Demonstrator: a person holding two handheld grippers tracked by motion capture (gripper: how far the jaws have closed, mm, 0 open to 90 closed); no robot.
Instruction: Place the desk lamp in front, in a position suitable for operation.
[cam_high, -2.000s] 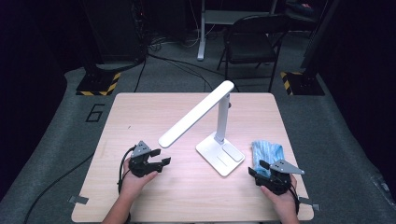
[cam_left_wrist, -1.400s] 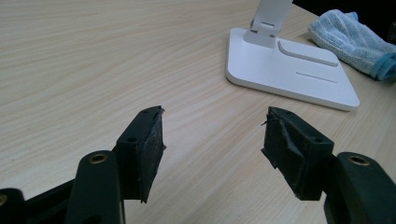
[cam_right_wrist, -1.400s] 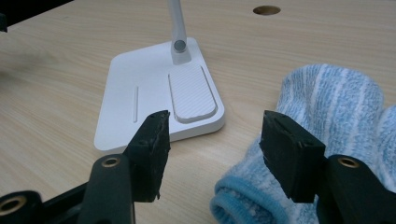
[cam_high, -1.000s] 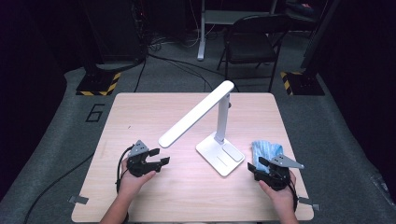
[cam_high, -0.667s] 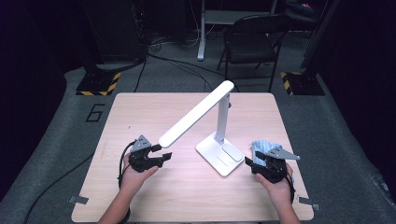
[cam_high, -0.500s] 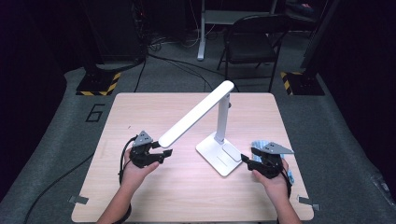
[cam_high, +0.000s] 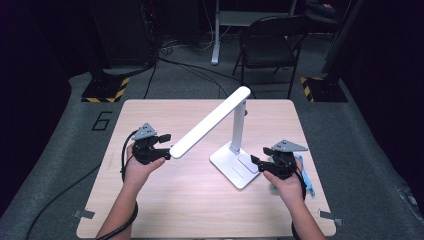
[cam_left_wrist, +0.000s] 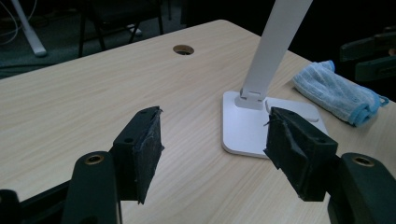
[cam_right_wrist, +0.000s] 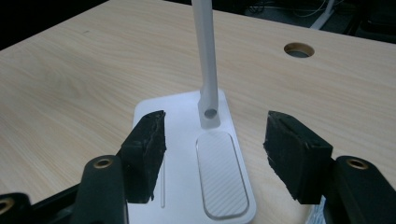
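Note:
A white desk lamp stands mid-table, with its flat base (cam_high: 235, 167), an upright post (cam_high: 239, 125) and a long head (cam_high: 207, 122) slanting down to the left. My left gripper (cam_high: 164, 147) is open right beside the head's low tip. In the left gripper view the open left gripper (cam_left_wrist: 215, 135) faces the lamp base (cam_left_wrist: 250, 128). My right gripper (cam_high: 259, 158) is open at the base's right edge. The right gripper view has the right gripper (cam_right_wrist: 212, 140) straddling the base (cam_right_wrist: 180, 126), its ridged touch pad (cam_right_wrist: 222, 179) and the post (cam_right_wrist: 205, 56).
A folded blue cloth (cam_left_wrist: 336, 91) lies right of the lamp, partly behind my right hand (cam_high: 287, 182). The wooden table (cam_high: 190, 210) has a cable hole (cam_right_wrist: 299, 49) at its far side. A chair (cam_high: 270, 47) stands beyond the table.
Both grippers moved inward toward the lamp. The right one left the blue cloth and went left to the base. The left one rose toward the lamp head's tip.

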